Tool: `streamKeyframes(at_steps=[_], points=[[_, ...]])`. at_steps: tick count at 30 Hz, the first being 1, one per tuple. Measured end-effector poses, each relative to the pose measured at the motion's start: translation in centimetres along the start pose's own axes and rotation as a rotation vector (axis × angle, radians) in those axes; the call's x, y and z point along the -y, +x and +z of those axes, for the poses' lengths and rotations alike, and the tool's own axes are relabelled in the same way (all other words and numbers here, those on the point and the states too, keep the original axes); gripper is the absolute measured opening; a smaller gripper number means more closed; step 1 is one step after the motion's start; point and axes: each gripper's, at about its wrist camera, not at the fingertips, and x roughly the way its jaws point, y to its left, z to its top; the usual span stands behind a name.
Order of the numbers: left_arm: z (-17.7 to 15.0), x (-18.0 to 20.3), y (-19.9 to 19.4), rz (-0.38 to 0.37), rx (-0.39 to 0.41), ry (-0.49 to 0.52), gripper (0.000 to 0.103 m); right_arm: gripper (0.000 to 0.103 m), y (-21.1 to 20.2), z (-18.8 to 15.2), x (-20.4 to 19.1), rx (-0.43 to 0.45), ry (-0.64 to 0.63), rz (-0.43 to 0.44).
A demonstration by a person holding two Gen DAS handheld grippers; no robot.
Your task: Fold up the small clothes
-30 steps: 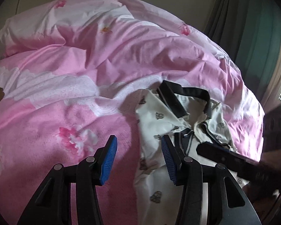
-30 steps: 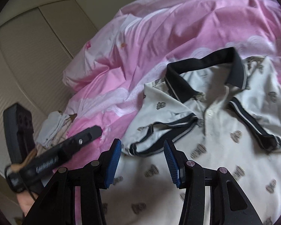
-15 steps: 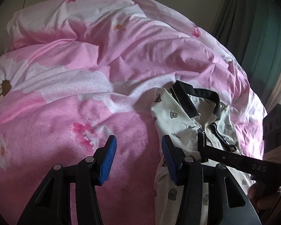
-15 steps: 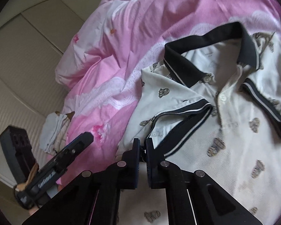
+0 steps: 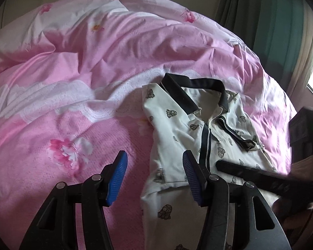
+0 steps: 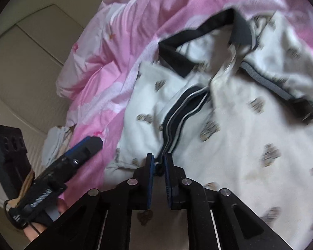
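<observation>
A small white polo shirt [image 5: 177,129] with a black collar and little printed figures lies on the pink bedcover [image 5: 83,83]. Its left sleeve, with a dark striped cuff [image 6: 183,112], is folded in over the chest. My right gripper [image 6: 159,162] is shut on the end of that cuff. It also shows in the left wrist view [image 5: 240,170] as a dark bar over the shirt. My left gripper [image 5: 154,175] is open and empty, just above the bedcover at the shirt's left edge. It also shows in the right wrist view [image 6: 87,145].
The pink flowered bedcover is rumpled into ridges behind the shirt. A folded pale garment [image 6: 56,139] lies at the bed's left edge. A beige wardrobe [image 6: 20,62] stands beyond it. Green curtains [image 5: 271,20] hang on the right.
My right gripper shut on the sleeve cuff and pulled it toward the shirt's middle, so the cuff now runs down the chest. My left gripper stayed open and shifted slightly.
</observation>
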Motion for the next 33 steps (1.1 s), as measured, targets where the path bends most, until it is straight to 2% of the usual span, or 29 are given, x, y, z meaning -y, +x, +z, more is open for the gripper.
streamKeyframes(at_steps=[1,2,3,5,8,11,16,19,24,27,31,33], points=[[0.0,0.1,0.1,-0.005,-0.003,0.001,0.054,0.013,-0.5,0.2,0.0,0.015,-0.014,-0.015],[-0.1,0.4,0.4,-0.006,-0.008,0.003,0.054,0.019,-1.1,0.8,0.0,0.03,-0.037,-0.035],[-0.1,0.5,0.6,-0.003,-0.011,0.003,0.054,0.03,-1.4,1.2,0.1,0.035,-0.05,-0.045],[-0.2,0.6,0.9,-0.002,-0.011,0.0,0.054,0.035,-2.0,2.5,0.2,0.06,-0.082,-0.078],[-0.6,0.1,2.0,0.0,-0.03,-0.026,0.054,0.035,-1.4,4.2,-0.1,0.056,-0.126,-0.12],[-1.1,-0.8,3.4,0.035,-0.075,-0.05,0.053,0.035,0.0,4.8,-0.5,0.036,-0.153,-0.148],[-1.5,-1.7,4.3,0.048,-0.105,-0.074,0.044,0.035,0.9,5.1,-0.8,0.035,-0.157,-0.154],[-1.6,-2.2,4.5,0.068,-0.111,-0.086,0.039,0.035,0.8,6.1,-1.3,0.052,-0.211,-0.165],[-1.0,-2.4,3.1,0.021,-0.061,-0.112,0.038,0.035,1.6,8.0,-2.3,0.061,-0.328,-0.149],[-0.4,-1.6,2.2,0.027,-0.027,-0.109,0.037,0.035,3.1,9.6,-3.5,0.029,-0.42,-0.077],[-0.3,-1.0,2.2,0.041,-0.038,-0.128,0.037,0.035,5.7,11.8,-5.2,-0.058,-0.528,0.016],[-0.3,-0.9,2.5,0.051,-0.044,-0.143,0.037,0.035,7.1,12.5,-5.7,-0.102,-0.57,0.015]])
